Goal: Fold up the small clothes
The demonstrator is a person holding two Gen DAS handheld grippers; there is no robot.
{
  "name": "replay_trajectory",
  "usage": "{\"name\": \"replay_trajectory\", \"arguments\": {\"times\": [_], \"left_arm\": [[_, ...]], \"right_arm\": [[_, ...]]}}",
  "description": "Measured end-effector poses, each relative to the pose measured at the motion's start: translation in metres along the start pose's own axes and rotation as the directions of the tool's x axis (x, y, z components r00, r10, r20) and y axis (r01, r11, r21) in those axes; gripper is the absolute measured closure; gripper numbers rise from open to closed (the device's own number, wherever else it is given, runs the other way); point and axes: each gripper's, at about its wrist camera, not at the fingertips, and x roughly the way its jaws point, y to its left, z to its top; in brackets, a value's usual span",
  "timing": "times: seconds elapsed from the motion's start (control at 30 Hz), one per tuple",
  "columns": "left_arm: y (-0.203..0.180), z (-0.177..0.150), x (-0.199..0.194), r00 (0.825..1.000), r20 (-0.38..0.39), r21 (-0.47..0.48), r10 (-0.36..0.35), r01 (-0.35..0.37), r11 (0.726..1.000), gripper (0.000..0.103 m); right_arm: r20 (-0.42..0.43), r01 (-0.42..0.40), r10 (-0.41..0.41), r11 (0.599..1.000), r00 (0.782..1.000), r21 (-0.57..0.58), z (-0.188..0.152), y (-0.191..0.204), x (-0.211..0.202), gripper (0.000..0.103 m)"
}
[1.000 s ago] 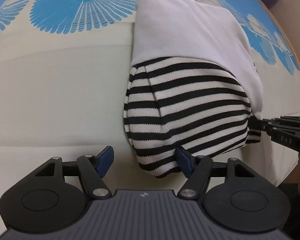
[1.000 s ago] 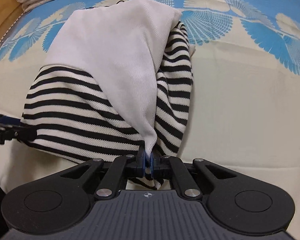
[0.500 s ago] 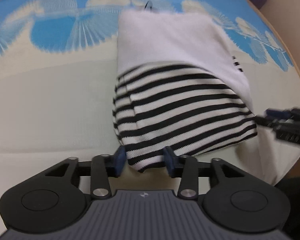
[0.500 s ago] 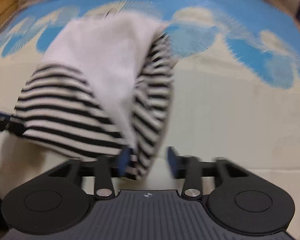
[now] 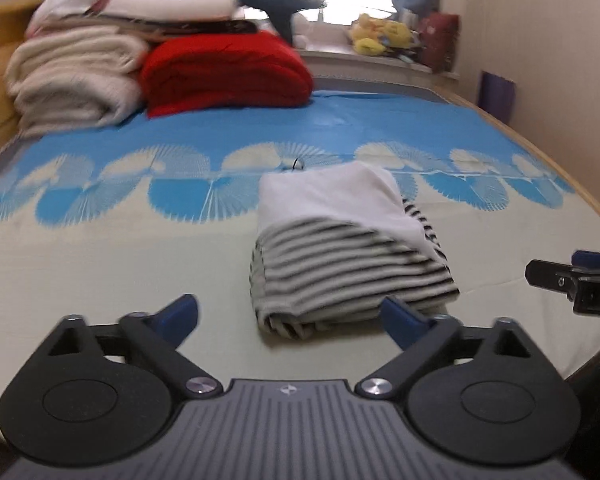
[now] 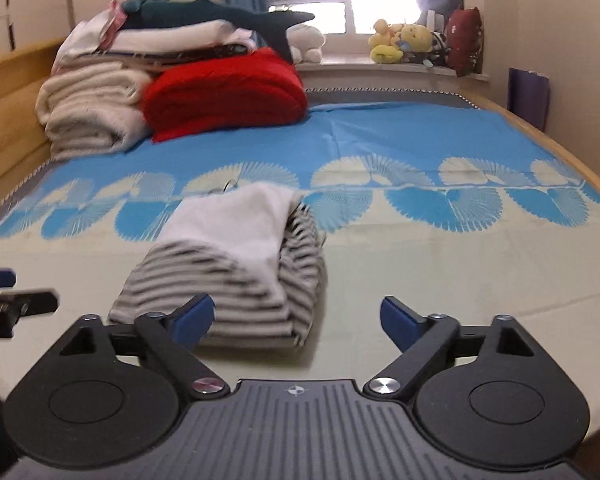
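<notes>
Now folded into a compact bundle on the cream-and-blue patterned bedsheet (image 5: 100, 248): black-and-white striped cloth garment with a white panel (image 5: 340, 248), at twelve o'clock of left gripper (image 5: 290, 316) and eleven o'clock of right gripper (image 6: 298, 314), both opening wide, gripping nothing.

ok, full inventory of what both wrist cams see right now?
folded garment: 1, white with black stripes, on the bed's cream area, released
bed sheet: 1, blue and cream fan print, covers the bed
red blanket: 1, folded, far left of the bed
cream blankets: stack, far left, white linens on top
shark plush: 1, dark teal, atop the stack
stuffed toys: several, mostly yellow, windowsill
left gripper: fingers opening, nothing between them
right gripper: fingers opening, garment's near edge shows between them, unpressed
</notes>
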Motion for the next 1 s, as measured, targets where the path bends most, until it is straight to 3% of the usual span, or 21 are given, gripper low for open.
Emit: {"name": "replay_trajectory", "arguments": {"times": [0.07, 0.27, 0.5, 1.0], "left_arm": [[-0.014, -0.010, 0.002, 0.999, -0.050, 0.007, 0.016, -0.016, 1.000, 0.002], [-0.033, -0.010, 0.004, 0.999, -0.021, 0.008, 0.032, -0.032, 0.999, 0.002], [-0.026, -0.008, 0.016, 0.999, -0.031, -0.034, 0.033, -0.034, 0.999, 0.002], [-0.022, -0.008, 0.017, 0.999, -0.032, -0.039, 0.009, -0.010, 0.999, 0.002]], "right_arm": [[-0.002, 0.008, -0.008, 1.000, 1.000, -0.014, -0.009, 0.010, -0.009, 0.009], [-0.027, 0.003, -0.004, 0.998, 1.000, -0.065, -0.013, 0.037, 0.000, 0.009], [-0.061, 0.040, -0.039, 0.999, 0.997, 0.014, -0.013, 0.041, 0.016, 0.009], [-0.062, 0.050, -0.051, 0.999, 0.997, -0.021, -0.013, 0.047, 0.021, 0.009]]}}
